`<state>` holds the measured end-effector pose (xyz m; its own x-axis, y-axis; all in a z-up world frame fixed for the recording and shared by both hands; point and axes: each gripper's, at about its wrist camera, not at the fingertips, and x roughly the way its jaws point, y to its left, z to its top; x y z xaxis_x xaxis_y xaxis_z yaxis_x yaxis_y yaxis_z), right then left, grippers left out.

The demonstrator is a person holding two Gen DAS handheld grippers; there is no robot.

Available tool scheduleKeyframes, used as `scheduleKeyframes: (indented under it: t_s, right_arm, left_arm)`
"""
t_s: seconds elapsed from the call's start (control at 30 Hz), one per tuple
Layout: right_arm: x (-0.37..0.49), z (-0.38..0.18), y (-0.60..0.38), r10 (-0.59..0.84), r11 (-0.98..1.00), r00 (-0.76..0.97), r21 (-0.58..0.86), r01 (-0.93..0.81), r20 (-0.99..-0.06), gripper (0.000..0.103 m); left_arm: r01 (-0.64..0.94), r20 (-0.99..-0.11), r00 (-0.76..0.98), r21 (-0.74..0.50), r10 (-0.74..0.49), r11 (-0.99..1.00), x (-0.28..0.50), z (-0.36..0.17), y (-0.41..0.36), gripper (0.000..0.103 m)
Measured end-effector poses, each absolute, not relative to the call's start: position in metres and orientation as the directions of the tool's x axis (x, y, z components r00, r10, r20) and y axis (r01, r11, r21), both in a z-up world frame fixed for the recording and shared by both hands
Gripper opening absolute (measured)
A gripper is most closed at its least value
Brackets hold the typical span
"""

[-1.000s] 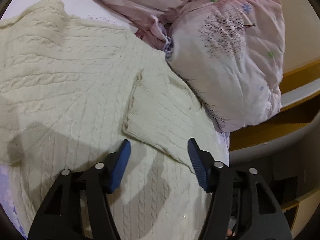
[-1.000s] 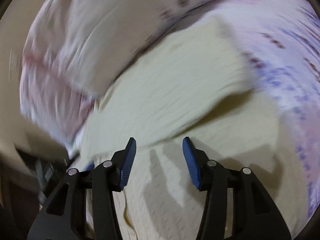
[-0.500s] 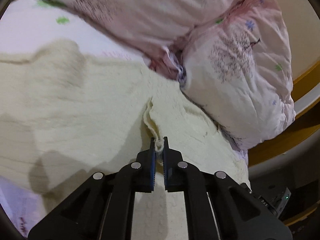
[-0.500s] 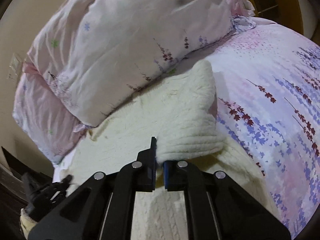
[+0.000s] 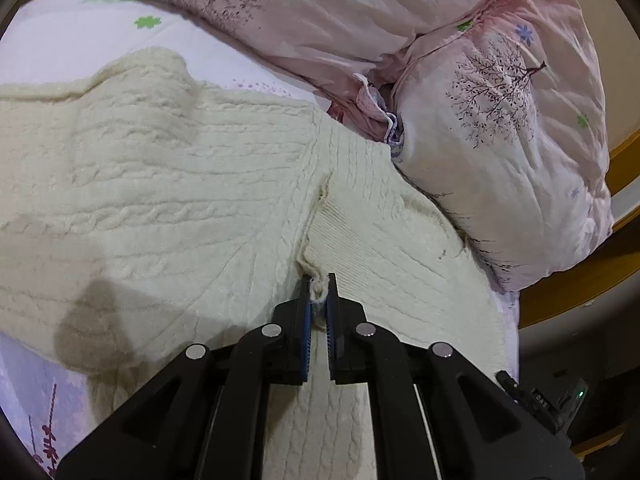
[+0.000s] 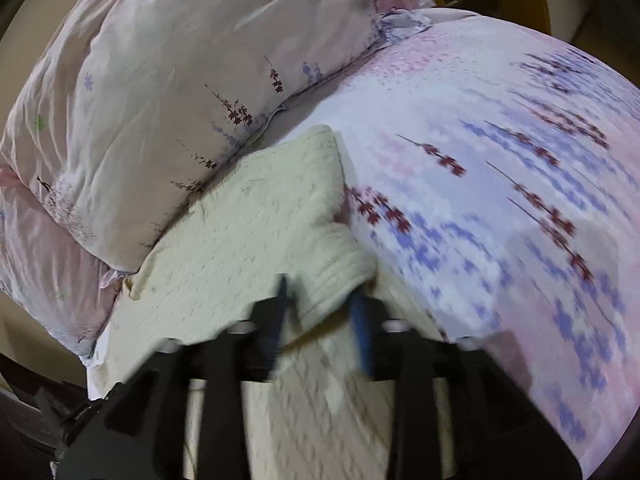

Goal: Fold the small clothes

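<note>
Both wrist views look close down on one sweater (image 5: 168,184)

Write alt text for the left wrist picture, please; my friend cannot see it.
A black two-finger gripper with blue pads pinches a sleeve cuff of a cream cable-knit sweater spread on a floral bedsheet. Pink floral pillows lie behind it.

I record my cream cable-knit sweater (image 5: 168,184), pale pink pillows (image 5: 512,152) printed with dark branching trees, green clovers and blue flowers, a white-lilac bedsheet (image 6: 500,184) patterned with maroon and violet flower sprigs, and blue pads (image 5: 306,320) on my black left gripper (image 5: 319,284).
</note>
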<state>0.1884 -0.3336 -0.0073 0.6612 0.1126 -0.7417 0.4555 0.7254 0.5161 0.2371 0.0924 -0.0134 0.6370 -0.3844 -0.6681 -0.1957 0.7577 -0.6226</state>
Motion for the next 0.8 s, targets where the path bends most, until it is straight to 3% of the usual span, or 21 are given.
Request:
scheduleKeyframes:
  t_s: [0.03,0.13,0.17,0.2,0.27,0.4,0.53,0.67,0.8]
  right_arm:
    - [0.182,-0.003,-0.333,0.096,0.726,0.664,0.509,0.464,-0.742,0.064]
    - [0.163,0.019,-0.324,-0.006,0.766,0.683,0.436,0.473,-0.731,0.065]
    - [0.164,0.026,-0.317,0.002,0.791,0.691,0.424,0.442,-0.723,0.065]
    - [0.167,0.031,-0.309,0.019,0.814,0.694,0.414,0.407,-0.720,0.065]
    - [0.178,0.040,-0.280,0.096,0.877,0.687,0.388,0.283,-0.720,0.065]
    - [0.204,0.042,-0.191,0.185,0.973,0.628,0.232,-0.006,-0.756,0.064]
    - [0.224,0.030,-0.138,0.173,0.984,0.580,0.124,-0.124,-0.796,0.064]
    - [0.226,0.024,-0.133,0.260,0.965,0.545,0.229,-0.125,-0.797,0.064]
    - [0.220,0.026,-0.137,0.274,0.961,0.544,0.243,-0.129,-0.793,0.064]
  left_arm:
    - [-0.196,-0.663,0.636,-0.633,-0.395,0.749,0.235,-0.013,0.094,0.006]
    - [-0.162,-0.641,0.644,-0.649,-0.419,0.744,0.221,-0.002,0.101,0.009]
    - [-0.136,-0.636,0.639,-0.647,-0.432,0.750,0.216,0.002,0.104,0.020]
    - [-0.124,-0.621,0.648,-0.658,-0.441,0.743,0.205,0.007,0.112,0.039]
    - [-0.116,-0.598,0.672,-0.668,-0.437,0.736,0.185,0.015,0.128,0.059]
    - [-0.148,-0.590,0.714,-0.654,-0.378,0.742,0.147,0.024,0.168,0.059]
    - [-0.255,-0.600,0.753,-0.646,-0.272,0.719,0.107,0.024,0.220,0.059]
    - [-0.388,-0.615,0.771,-0.660,-0.166,0.644,0.080,0.016,0.271,0.059]
    - [-0.461,-0.612,0.780,-0.701,-0.127,0.545,0.073,0.003,0.301,0.058]
